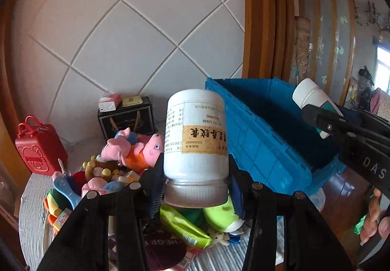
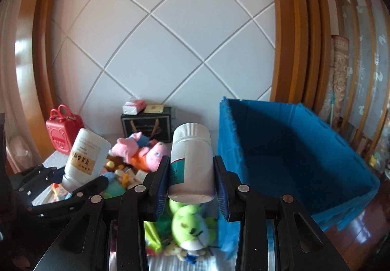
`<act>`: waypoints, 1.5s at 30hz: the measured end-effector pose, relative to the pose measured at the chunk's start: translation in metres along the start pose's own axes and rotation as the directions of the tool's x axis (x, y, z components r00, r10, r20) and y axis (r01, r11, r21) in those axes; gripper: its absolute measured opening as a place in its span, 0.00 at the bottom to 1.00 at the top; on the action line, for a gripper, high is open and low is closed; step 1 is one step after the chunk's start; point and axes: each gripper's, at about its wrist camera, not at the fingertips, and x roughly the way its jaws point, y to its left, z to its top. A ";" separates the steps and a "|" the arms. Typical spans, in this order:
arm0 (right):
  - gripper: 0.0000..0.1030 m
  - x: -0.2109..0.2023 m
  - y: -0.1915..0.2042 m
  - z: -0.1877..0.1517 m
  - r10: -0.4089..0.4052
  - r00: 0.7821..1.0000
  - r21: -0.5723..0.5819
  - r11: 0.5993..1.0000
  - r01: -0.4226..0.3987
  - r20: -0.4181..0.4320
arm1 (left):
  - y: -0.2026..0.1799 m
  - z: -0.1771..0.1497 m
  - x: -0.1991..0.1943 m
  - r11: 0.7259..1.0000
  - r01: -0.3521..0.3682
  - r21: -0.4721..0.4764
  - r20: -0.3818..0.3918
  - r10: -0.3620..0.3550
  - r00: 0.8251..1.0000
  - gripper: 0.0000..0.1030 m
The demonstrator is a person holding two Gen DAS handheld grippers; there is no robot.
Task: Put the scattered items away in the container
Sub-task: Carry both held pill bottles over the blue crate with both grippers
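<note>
My left gripper [image 1: 196, 185] is shut on a large white medicine jar [image 1: 196, 139] with a tan label, held upside down, cap toward the camera. It shows again at the left of the right wrist view as the large jar [image 2: 84, 161] in the left gripper [image 2: 73, 185]. My right gripper [image 2: 191, 177] is shut on a smaller white bottle [image 2: 191, 161] with a teal label, cap up; the left wrist view has this small bottle [image 1: 312, 100] at the right. Both are raised above the table beside the open blue crate [image 2: 292, 149], whose inside looks empty where visible.
Scattered on the striped tablecloth [image 1: 34, 210]: pink pig plush toys [image 1: 136, 146], a green plush [image 2: 192, 229], a green packet [image 1: 182, 224], several small toys. A red mini suitcase [image 1: 40, 146] and a black gift box [image 1: 126, 117] stand by the tiled wall. A hand [image 1: 375, 217] shows at right.
</note>
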 end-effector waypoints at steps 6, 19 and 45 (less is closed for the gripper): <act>0.33 0.002 -0.086 0.052 -0.122 0.992 0.020 0.992 0.122 0.019 | -0.077 0.084 0.025 0.991 0.131 0.029 -0.019 -0.131 0.991 0.44; 0.33 0.138 -0.284 0.110 -0.156 0.974 -0.073 0.987 0.145 -0.167 | -0.221 0.174 0.240 0.993 0.036 -0.109 -0.385 -0.076 0.920 0.44; 0.33 0.415 -0.343 -0.168 -0.030 0.391 -0.070 0.993 -0.089 -0.920 | -0.235 -0.066 0.483 0.963 -0.246 0.105 -0.909 0.194 0.369 0.57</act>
